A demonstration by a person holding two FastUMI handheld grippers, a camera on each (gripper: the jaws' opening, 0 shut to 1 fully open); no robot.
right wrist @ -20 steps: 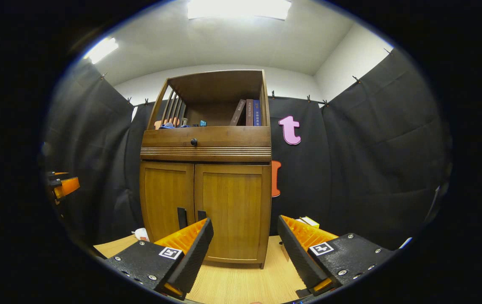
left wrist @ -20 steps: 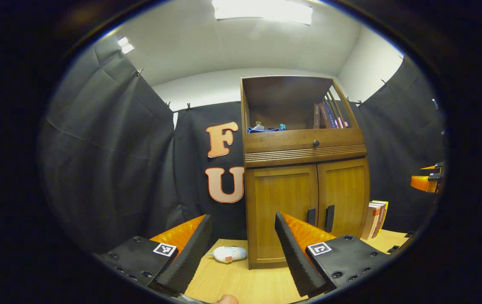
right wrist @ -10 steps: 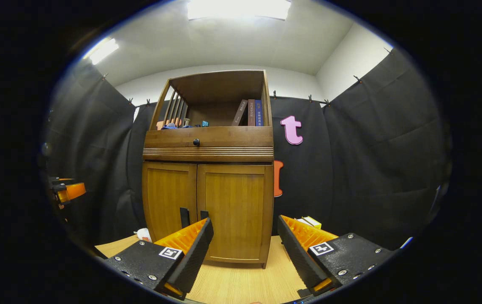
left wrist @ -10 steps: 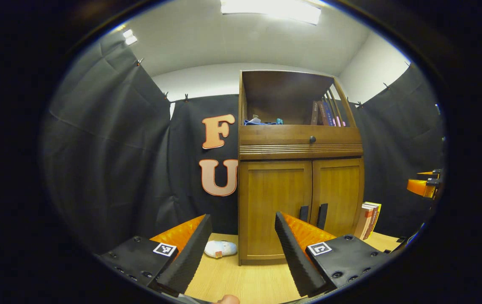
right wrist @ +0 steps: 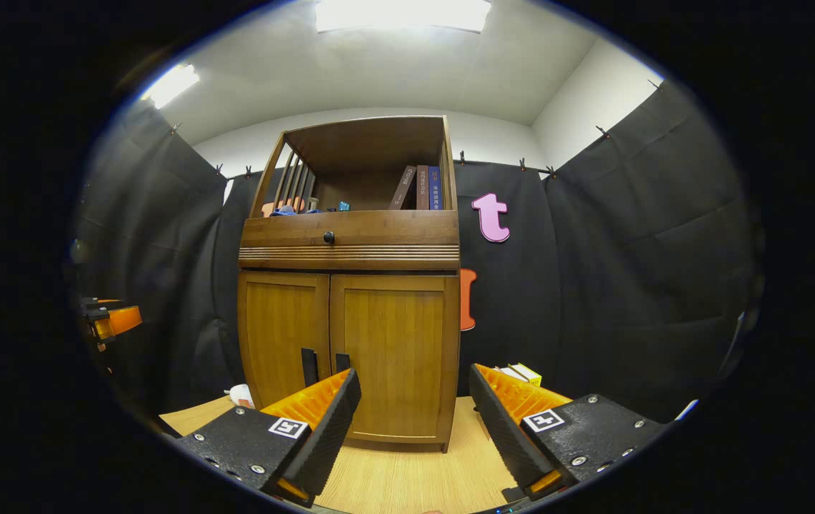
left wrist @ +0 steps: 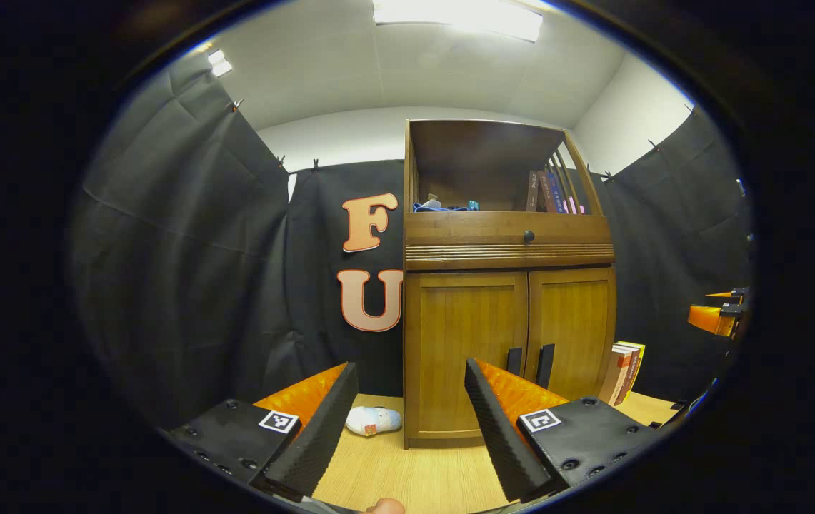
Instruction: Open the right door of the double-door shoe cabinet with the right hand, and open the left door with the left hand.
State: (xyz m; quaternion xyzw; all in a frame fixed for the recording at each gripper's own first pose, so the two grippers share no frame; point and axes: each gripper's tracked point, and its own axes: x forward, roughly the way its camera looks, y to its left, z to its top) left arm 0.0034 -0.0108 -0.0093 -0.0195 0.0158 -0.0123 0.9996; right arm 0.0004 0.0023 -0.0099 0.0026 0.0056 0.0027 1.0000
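We see the double-door shoe cabinet standing on the light wooden table, backed against the black cloth wall. Both doors are closed. In the left gripper view the left door faces us almost squarely, with the right door beyond it, and the two dark vertical handles sit side by side at the seam, low on the doors. The left gripper is held short of the cabinet, jaws spread wide with nothing between them, and its far finger overlaps the lower part of the left door in the picture without touching it.

In the right gripper view the right door is in front of us and the left door lies further over. The right gripper also hangs back from the cabinet, jaws released and empty, one finger lying just below the handles in the picture.

Above the doors we note a drawer with a small dark knob, and an open shelf holding upright books and some small blue items. A white plush toy lies on the table beside the cabinet's left side, and a few books lean at its right side. Far off at the edge of each view we can make out the other gripper.
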